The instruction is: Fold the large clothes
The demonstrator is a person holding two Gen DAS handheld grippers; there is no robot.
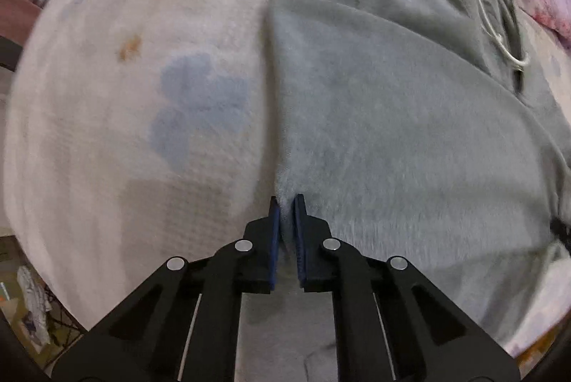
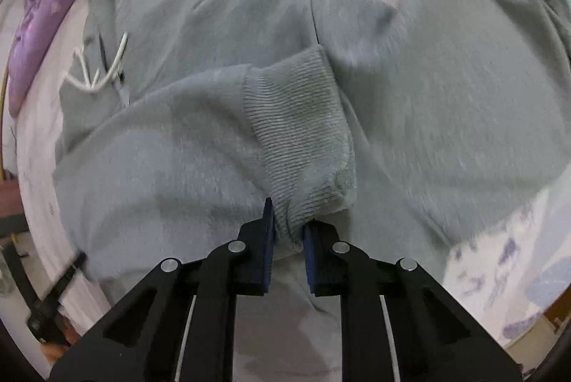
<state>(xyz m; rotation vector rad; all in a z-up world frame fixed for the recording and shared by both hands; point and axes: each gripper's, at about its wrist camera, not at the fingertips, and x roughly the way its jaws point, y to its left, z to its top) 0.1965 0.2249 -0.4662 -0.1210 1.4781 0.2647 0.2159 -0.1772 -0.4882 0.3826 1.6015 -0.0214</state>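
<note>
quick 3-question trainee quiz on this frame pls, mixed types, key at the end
1. True or false: the left gripper is shut on a folded edge of the grey fleece hooded sweatshirt.
2. Multiple choice: the right gripper pinches which part? A) the white drawstring cord B) the ribbed grey sleeve cuff C) the purple patterned pillow
3. Fill in: the sweatshirt lies on a pale bedsheet printed with ____ leaf shapes.

Key: 1 true; 2 B; 3 blue
</note>
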